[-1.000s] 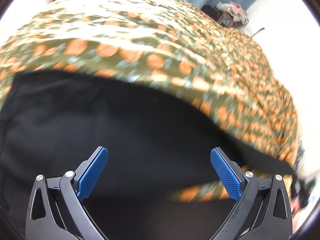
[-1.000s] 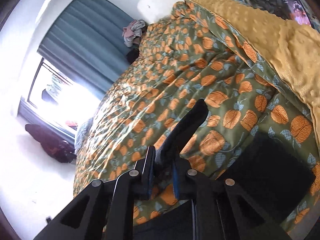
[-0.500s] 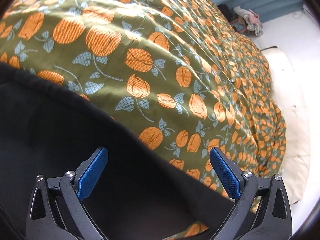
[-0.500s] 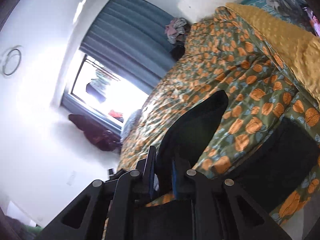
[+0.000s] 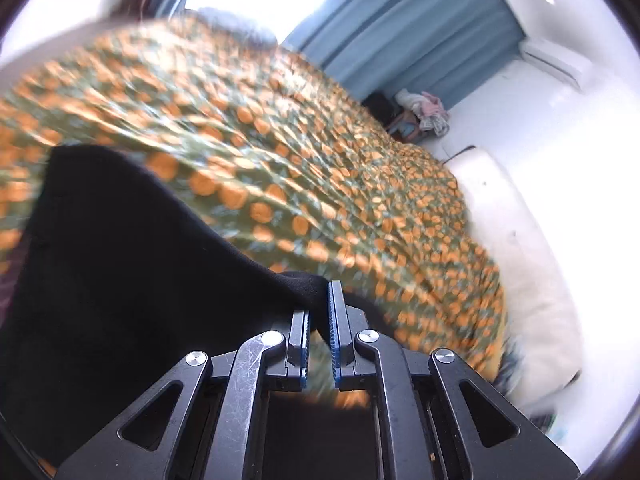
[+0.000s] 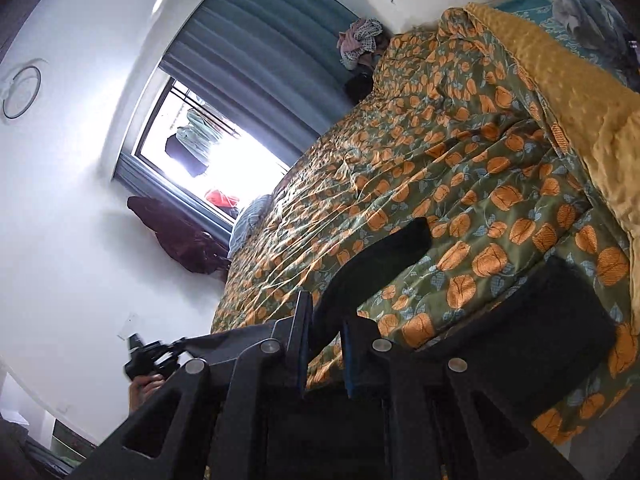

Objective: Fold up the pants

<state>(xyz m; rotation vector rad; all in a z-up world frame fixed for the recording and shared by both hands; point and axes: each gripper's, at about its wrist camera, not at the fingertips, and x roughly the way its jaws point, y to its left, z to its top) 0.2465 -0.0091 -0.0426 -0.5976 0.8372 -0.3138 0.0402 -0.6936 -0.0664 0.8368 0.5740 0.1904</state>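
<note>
Your left gripper (image 5: 319, 320) has just been closing, and its blue pads now pinch a corner of the black pants (image 5: 120, 264) between them. From that pinched corner the dark cloth spreads away to the left and fills the lower left of the left wrist view, lifted in front of the bedspread (image 5: 320, 184), which is olive green with an orange fruit print. That view is blurred, so you cannot make out seams or a waistband.

Your right gripper (image 6: 324, 344) is narrow too, clamped on another part of the pants (image 6: 376, 268); a dark fold rises from between its pads and curves up over the bedspread (image 6: 460, 184). To the right of it, a broad black panel of cloth lies flat on the bed near its lower edge. Whether that panel joins the held fold you cannot tell from here.

At the lower left of the right wrist view your left hand (image 6: 146, 390) shows, holding its gripper with dark cloth stretched from it toward the right one.

A yellow blanket (image 6: 568, 92) lies along the bedspread's far side, and a blue curtain (image 6: 272, 40) hangs beside the bright window (image 6: 200, 148).
</note>
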